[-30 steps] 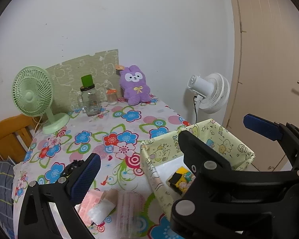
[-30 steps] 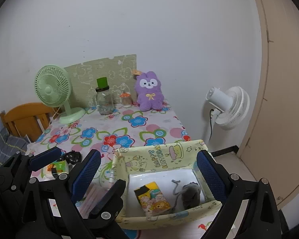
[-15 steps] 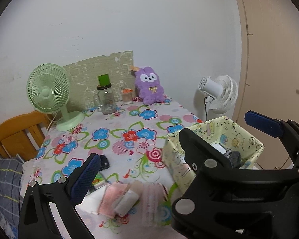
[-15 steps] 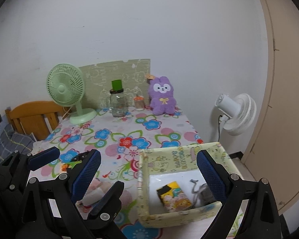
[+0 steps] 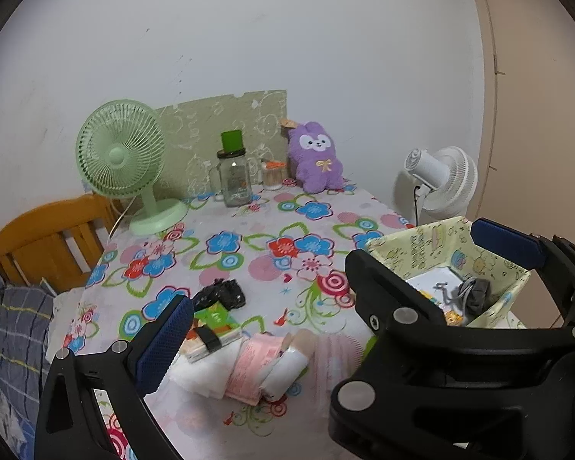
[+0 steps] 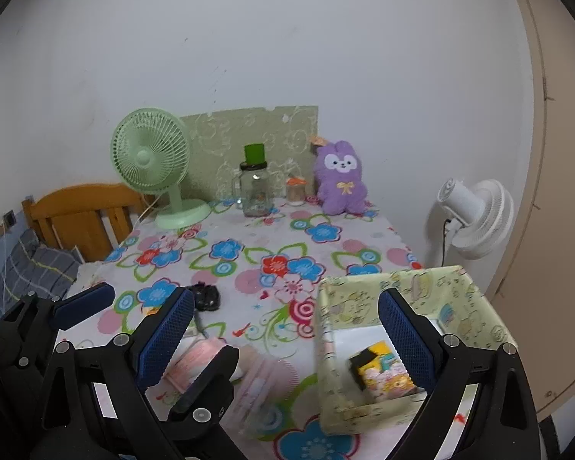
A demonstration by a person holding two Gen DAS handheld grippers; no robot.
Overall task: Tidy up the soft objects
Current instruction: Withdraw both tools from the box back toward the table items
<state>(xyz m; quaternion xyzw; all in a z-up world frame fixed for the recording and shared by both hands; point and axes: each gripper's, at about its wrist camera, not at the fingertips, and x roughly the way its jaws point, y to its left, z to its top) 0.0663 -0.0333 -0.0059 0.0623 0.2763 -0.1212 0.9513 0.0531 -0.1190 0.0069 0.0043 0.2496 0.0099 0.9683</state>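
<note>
A yellow-green patterned fabric box [image 6: 364,391] stands at the table's near right corner; it also shows in the left wrist view [image 5: 418,245]. Inside lie a yellow pack [image 6: 383,373] and a grey soft item [image 5: 473,293]. Pink and white soft packs [image 5: 257,368] lie at the near table edge, with a green packet [image 5: 214,318] and a black bundle [image 5: 220,293] beside them. A purple plush [image 6: 339,178] sits at the back. My left gripper [image 5: 326,291] is open and empty above the packs. My right gripper [image 6: 283,341] is open and empty, held above the box and packs.
A green desk fan [image 6: 153,168], a glass jar with a green lid [image 6: 255,188] and a small jar [image 6: 295,191] stand at the back of the flowered tablecloth. A white fan [image 6: 475,218] stands off the right side. A wooden chair [image 6: 80,214] is left.
Both grippers have pulled back and up from the table, so more of the tablecloth and near packs shows. Both stay open and empty.
</note>
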